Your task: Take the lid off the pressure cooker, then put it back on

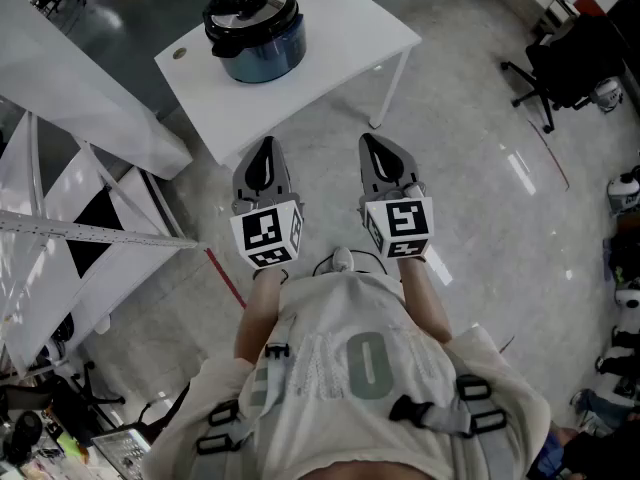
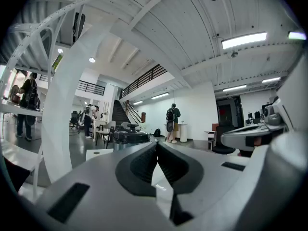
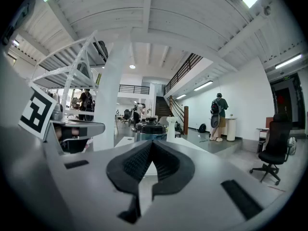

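A dark blue pressure cooker (image 1: 256,36) with its black lid (image 1: 249,10) on stands on a small white table (image 1: 340,38) ahead of me. My left gripper (image 1: 267,151) and right gripper (image 1: 372,145) are held side by side, level, short of the table's near edge, both shut and empty. In the left gripper view the cooker (image 2: 130,137) shows just beyond the shut left gripper (image 2: 157,145). In the right gripper view the cooker (image 3: 150,129) stands past the shut right gripper (image 3: 151,144).
A white frame structure (image 1: 70,228) stands close at the left. A black office chair (image 1: 565,63) is at the far right. People stand in the distance (image 2: 172,121) near a staircase. Grey floor (image 1: 500,218) lies between me and the table.
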`<state>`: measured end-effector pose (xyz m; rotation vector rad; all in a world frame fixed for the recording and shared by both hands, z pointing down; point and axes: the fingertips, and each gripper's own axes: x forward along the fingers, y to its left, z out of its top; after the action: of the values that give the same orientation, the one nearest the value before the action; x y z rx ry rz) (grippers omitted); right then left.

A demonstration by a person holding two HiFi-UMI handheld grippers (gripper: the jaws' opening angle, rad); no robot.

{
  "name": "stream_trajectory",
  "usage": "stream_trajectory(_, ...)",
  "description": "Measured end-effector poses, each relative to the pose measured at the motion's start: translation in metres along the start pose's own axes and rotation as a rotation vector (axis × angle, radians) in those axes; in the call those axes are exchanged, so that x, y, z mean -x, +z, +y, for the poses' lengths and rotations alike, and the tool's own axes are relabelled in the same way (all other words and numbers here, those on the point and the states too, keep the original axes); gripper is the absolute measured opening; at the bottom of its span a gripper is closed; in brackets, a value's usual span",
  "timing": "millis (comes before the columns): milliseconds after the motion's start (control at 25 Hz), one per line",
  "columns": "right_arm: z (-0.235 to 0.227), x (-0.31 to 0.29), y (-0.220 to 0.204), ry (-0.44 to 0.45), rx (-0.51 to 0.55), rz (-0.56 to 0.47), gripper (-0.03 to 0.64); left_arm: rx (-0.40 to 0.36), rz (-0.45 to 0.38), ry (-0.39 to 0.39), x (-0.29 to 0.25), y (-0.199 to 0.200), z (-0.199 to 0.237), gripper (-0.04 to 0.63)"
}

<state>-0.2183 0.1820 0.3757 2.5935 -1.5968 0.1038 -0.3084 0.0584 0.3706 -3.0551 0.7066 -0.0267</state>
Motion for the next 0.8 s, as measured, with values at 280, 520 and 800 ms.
stream_trajectory(280, -0.007, -0.002, -0.005, 0.003, 0.003, 0.010, 0.008, 0.001, 0.008, 0.007, -0.004, -0.005, -0.003, 0.018)
stream_trajectory(520, -0.015, -0.007, -0.011, 0.012, -0.041, 0.017, 0.008, 0.002, 0.032, 0.022, -0.010, -0.012, -0.004, 0.018)
stream_trajectory(800, -0.034, -0.011, -0.020, 0.025, -0.064, 0.026, 0.008, -0.003, 0.029, 0.056, -0.018, -0.013, -0.011, 0.018)
